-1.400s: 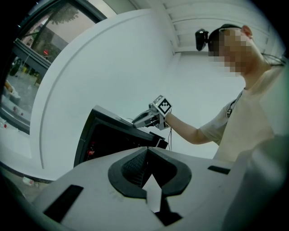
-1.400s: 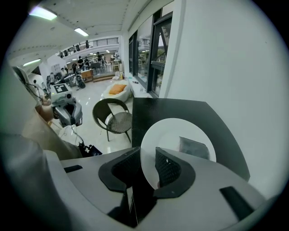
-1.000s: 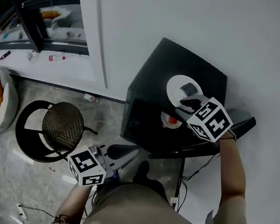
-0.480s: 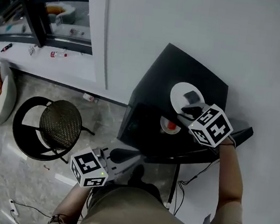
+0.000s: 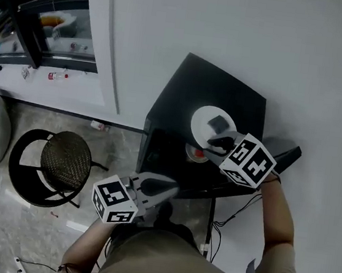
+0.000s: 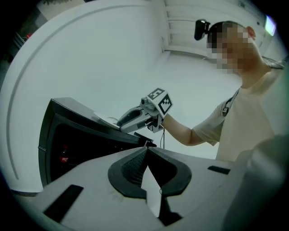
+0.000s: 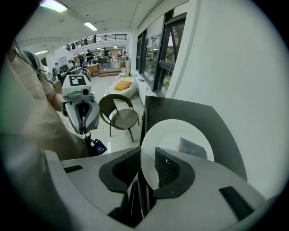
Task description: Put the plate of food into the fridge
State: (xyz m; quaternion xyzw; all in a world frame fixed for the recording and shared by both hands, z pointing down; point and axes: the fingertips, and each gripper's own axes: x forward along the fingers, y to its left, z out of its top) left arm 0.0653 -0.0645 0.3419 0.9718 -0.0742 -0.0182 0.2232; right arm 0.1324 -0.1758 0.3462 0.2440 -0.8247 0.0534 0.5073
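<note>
item: round white plate with grey food (image 5: 201, 119), atop black mini fridge (image 5: 175, 102), rim clamped by right hand-held gripper (image 5: 214, 143) (jaws just closing). left hand-held gripper (image 5: 169, 189) clenched, empty. plate to be kept level; door presumably to be opened first.

1. Soft, even light fills the head view; the white wall (image 5: 263, 39) reads bright, the black fridge (image 5: 226, 87) nearly featureless.
2. In the right gripper view, windows (image 7: 153, 54) and ceiling lights (image 7: 90, 26) brighten the hall; the plate (image 7: 167, 131) glows white, slightly washed out.
3. Both gripper views bend strongly, with dark corners.
4. In the left gripper view, the fridge's front sits in deep shadow.
</note>
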